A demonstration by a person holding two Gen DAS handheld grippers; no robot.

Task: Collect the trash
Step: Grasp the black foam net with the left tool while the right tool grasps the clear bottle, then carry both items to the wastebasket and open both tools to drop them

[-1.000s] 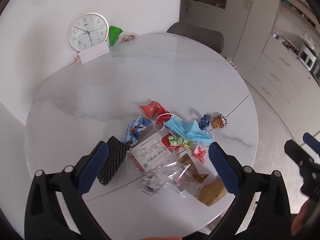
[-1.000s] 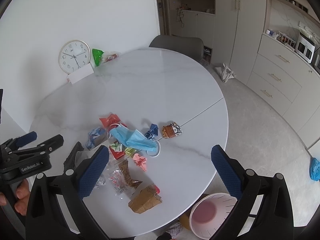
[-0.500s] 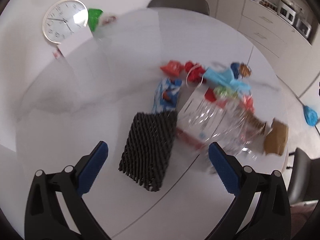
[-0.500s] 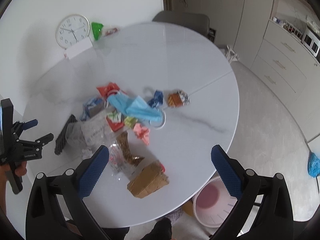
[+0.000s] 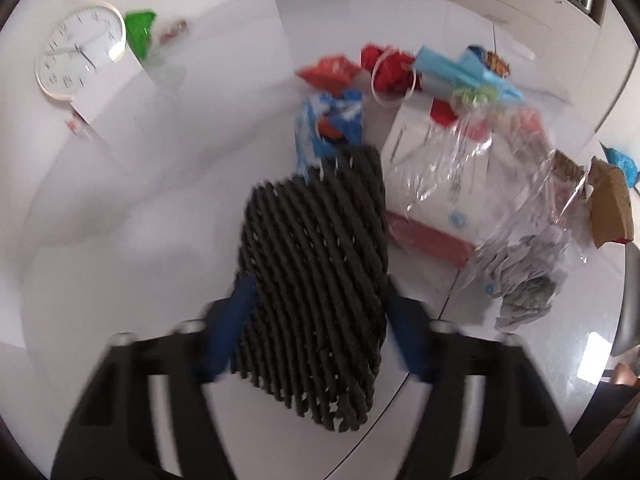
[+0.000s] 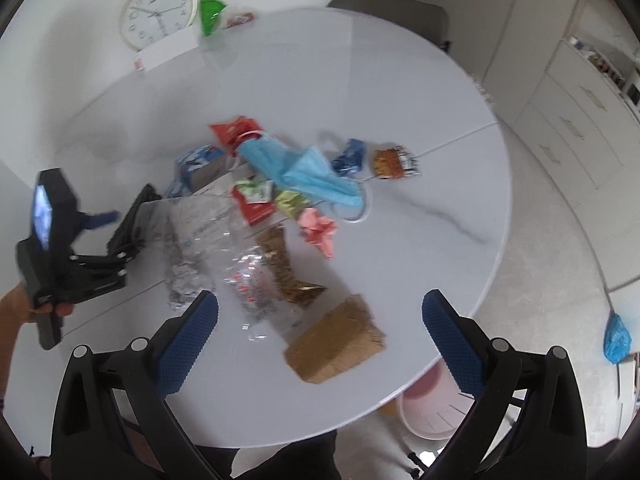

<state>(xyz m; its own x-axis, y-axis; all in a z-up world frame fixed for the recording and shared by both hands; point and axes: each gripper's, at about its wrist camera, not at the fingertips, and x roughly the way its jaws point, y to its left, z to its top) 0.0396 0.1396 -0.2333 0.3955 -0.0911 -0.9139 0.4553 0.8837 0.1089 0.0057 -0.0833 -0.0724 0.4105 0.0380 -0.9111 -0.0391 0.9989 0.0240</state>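
left gripper (image 5: 318, 324) fingers just closing onto black foam net (image 5: 316, 272); right gripper (image 6: 320, 334) fingers wide apart, empty

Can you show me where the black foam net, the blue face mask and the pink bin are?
black foam net (image 5: 316, 280), left wrist view, middle of the mesh
blue face mask (image 6: 308, 174), right wrist view, pleated front
pink bin (image 6: 430, 414), right wrist view, inner wall

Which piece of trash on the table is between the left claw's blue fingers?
The black foam net sleeve. It is the only black, woven piece, and the left claw has just been closing around it.
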